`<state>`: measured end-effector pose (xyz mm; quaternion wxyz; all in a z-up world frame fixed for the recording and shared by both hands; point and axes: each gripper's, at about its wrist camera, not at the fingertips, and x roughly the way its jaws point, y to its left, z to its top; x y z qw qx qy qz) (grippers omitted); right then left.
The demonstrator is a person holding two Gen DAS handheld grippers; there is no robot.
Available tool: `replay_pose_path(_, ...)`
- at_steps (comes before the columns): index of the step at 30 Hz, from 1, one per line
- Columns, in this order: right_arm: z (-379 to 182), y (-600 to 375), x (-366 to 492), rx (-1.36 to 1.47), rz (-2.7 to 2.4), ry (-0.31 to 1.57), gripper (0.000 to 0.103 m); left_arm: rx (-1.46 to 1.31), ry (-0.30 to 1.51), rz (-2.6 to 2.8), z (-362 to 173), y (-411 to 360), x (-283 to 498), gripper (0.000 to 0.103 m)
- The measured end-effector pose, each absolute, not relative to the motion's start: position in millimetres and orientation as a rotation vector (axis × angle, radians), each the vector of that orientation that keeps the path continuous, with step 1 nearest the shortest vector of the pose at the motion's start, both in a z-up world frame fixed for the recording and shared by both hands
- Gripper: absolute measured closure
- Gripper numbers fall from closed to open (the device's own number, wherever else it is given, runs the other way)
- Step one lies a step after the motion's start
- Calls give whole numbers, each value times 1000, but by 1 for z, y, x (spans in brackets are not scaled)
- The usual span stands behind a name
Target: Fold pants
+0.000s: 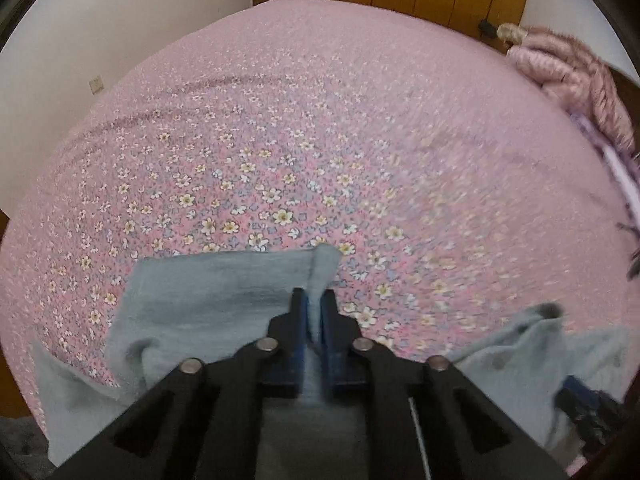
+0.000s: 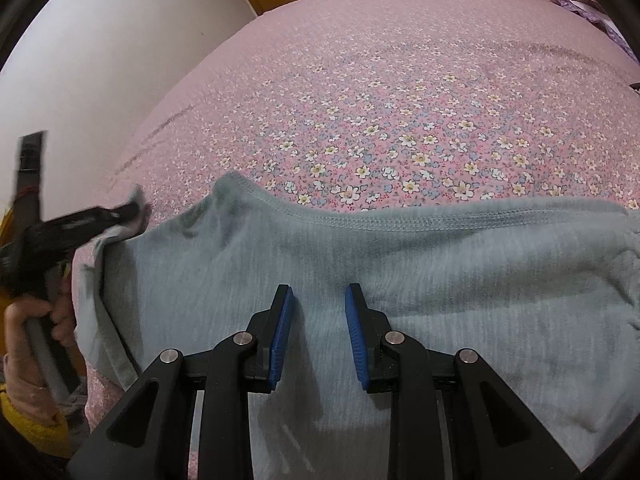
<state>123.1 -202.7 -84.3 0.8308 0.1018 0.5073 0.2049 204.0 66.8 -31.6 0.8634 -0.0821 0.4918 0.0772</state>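
Left claw (image 1: pixel 314 300) pinches a fold of the grey-blue pants (image 2: pixel 400 280); right claw (image 2: pixel 319 296) hovers spread over them.

The soft, pale grey-blue fleece pants (image 2: pixel 400 280) lie spread across the near part of a pink floral bedspread (image 2: pixel 400 100), stitched hem edge facing away (one corner lifted and pinched upright, the cloth beside it rumpled).

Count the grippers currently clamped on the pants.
1. The left gripper is shut on a fold of the grey pants. The right gripper hovers open above them, gripping nothing.
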Motion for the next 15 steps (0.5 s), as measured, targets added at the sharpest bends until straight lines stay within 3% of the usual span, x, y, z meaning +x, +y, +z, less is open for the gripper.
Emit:
replay_pose_path(9, -83, -199, 122, 201, 421, 1072, 75, -187, 777, 61, 60, 76, 130, 100)
replay_pose_path(15, -81, -196, 121, 185, 412, 1070, 75, -209, 680, 150, 86, 114, 73, 100)
